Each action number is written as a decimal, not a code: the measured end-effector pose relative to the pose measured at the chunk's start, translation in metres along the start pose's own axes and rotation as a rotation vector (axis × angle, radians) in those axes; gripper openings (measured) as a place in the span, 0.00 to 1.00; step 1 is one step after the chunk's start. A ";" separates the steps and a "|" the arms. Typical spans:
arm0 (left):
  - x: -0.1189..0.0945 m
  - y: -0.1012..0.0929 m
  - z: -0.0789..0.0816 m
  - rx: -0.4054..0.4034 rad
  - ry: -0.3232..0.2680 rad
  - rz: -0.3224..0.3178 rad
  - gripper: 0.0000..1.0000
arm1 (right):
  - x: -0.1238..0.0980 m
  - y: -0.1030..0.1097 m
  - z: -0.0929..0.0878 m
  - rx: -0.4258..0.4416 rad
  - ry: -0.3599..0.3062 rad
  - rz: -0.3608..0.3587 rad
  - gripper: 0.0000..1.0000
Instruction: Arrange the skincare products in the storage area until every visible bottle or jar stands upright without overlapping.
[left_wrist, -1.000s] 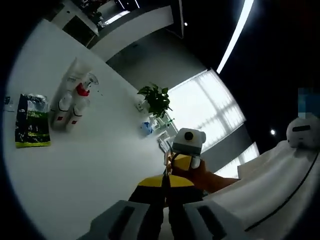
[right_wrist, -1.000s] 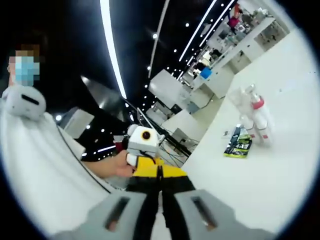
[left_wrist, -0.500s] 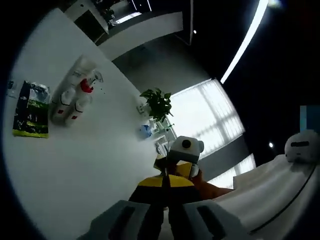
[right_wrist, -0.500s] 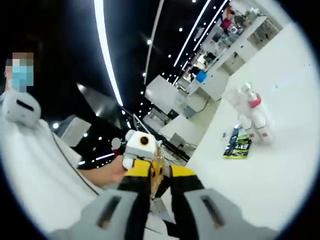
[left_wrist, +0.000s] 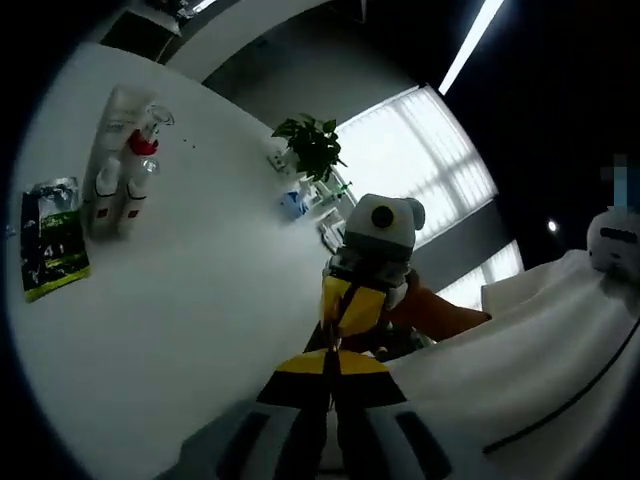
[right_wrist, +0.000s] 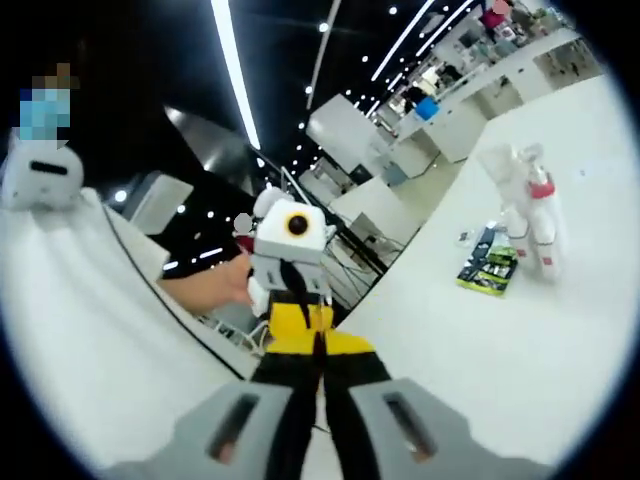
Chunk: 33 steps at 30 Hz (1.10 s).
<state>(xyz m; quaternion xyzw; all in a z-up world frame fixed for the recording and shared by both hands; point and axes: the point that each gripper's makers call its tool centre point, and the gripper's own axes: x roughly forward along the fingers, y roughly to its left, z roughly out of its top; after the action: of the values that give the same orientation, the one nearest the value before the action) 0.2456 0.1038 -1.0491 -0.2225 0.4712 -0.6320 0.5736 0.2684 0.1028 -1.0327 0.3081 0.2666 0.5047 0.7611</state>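
The bottles (left_wrist: 118, 185) stand in a tight cluster near the far edge of the white desk (left_wrist: 190, 320), white ones with red labels and one with a red collar under a clear spray head; a taller white tube (left_wrist: 115, 115) leans against them. In the right gripper view the same cluster of bottles (right_wrist: 530, 215) shows across the desk (right_wrist: 520, 350). Just beside it lies a flat green-and-black packet (left_wrist: 48, 250), seen also in the right gripper view (right_wrist: 490, 265). Farther off, a green potted plant (left_wrist: 308, 150) stands at the desk's edge by a bright window.

Nothing lies between the cluster and either gripper. The left gripper (left_wrist: 332, 375) has its jaws closed together, holding nothing, well apart from the bottles. The right gripper (right_wrist: 318, 365) likewise has its jaws pressed together and empty. The two grippers face each other, each held in a hand (right_wrist: 232, 285), with a white sleeve (left_wrist: 520, 370) behind.
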 end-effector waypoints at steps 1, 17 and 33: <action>-0.002 0.001 0.006 -0.004 -0.041 0.001 0.05 | -0.001 -0.001 0.003 0.012 -0.019 -0.001 0.00; -0.006 -0.013 0.032 -0.106 -0.253 -0.117 0.01 | -0.001 -0.004 0.043 0.210 -0.383 0.029 0.00; -0.005 -0.020 -0.028 0.001 0.171 -0.066 0.00 | 0.011 0.011 -0.003 -0.036 0.103 0.037 0.17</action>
<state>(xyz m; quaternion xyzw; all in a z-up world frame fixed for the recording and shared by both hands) 0.2138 0.1159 -1.0436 -0.1829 0.5107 -0.6672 0.5104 0.2635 0.1168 -1.0273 0.2729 0.2905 0.5385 0.7424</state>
